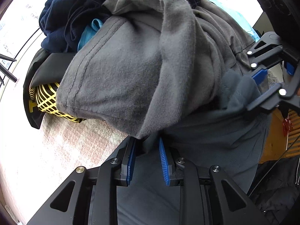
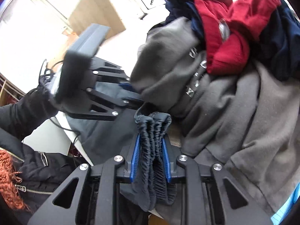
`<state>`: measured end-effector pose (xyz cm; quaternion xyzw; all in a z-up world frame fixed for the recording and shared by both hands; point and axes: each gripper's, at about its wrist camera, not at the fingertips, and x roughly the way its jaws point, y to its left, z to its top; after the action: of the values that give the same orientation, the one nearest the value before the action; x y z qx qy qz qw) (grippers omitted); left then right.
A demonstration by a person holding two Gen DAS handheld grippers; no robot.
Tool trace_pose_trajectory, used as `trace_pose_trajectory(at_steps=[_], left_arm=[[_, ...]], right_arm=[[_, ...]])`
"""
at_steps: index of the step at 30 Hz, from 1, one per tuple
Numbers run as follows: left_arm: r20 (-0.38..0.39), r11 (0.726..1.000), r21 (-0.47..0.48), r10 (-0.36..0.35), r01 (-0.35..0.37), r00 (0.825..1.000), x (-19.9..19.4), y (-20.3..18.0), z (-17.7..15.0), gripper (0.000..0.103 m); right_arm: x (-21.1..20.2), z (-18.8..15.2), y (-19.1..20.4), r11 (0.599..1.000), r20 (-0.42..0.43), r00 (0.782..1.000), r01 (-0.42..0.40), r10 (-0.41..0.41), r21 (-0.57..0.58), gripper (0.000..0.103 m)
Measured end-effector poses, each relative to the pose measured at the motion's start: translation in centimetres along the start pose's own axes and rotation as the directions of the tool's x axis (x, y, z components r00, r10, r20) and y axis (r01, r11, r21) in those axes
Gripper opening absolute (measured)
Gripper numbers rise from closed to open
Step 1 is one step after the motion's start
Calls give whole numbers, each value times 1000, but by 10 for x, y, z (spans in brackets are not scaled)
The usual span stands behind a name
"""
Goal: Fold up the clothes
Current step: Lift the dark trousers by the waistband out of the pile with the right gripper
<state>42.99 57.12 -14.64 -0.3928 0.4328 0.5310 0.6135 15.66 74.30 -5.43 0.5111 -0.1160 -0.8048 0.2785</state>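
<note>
A slate-blue garment (image 1: pixel 206 140) with a gathered elastic waistband (image 2: pixel 153 129) stretches between both grippers. In the left wrist view my left gripper (image 1: pixel 146 140) stands at the bottom, its blue pads narrowly apart and closed on a fold of that cloth. My right gripper (image 2: pixel 151 137) is shut on the bunched waistband, which fills the gap between its pads. Each gripper shows in the other's view: the right gripper (image 1: pixel 251 91) at the right edge, the left gripper (image 2: pixel 131 93) at centre left. A grey T-shirt (image 1: pixel 121 65) hangs over the slate cloth and hides part of it.
The pile behind holds a red garment (image 2: pixel 234 28), navy clothes (image 1: pixel 56 28), a light blue piece (image 1: pixel 88 33) and a black garment with yellow print (image 1: pixel 46 97). A pale surface (image 1: pixel 65 150) shows lower left. A dark sleeve (image 2: pixel 22 116) and zipped jacket (image 2: pixel 37 168) are close by.
</note>
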Motion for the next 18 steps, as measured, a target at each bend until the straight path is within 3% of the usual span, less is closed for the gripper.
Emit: trace_pose_trajectory(at_steps=[4,11,14,18], left_arm=[[-1,1000,3,1,-1,1000,-1,-8,2,23],[-1,1000,-1,-5,5,1000,-2,-22,5,25],[-2,1000,-2,0,0,1000,-3,-29,1,26],[28,1000,-8,-10,11,1000,-18,-39,-7,30]], right_arm=[[18,3,-2,998,-55,997,57,-56,8,25],[30,3,-24,990,1,996,-94,94,101,23],[18,-2,-2,996,44,999,-34,31,85,16],[-8,-12,33,992,119,991,41,-55,117,14]])
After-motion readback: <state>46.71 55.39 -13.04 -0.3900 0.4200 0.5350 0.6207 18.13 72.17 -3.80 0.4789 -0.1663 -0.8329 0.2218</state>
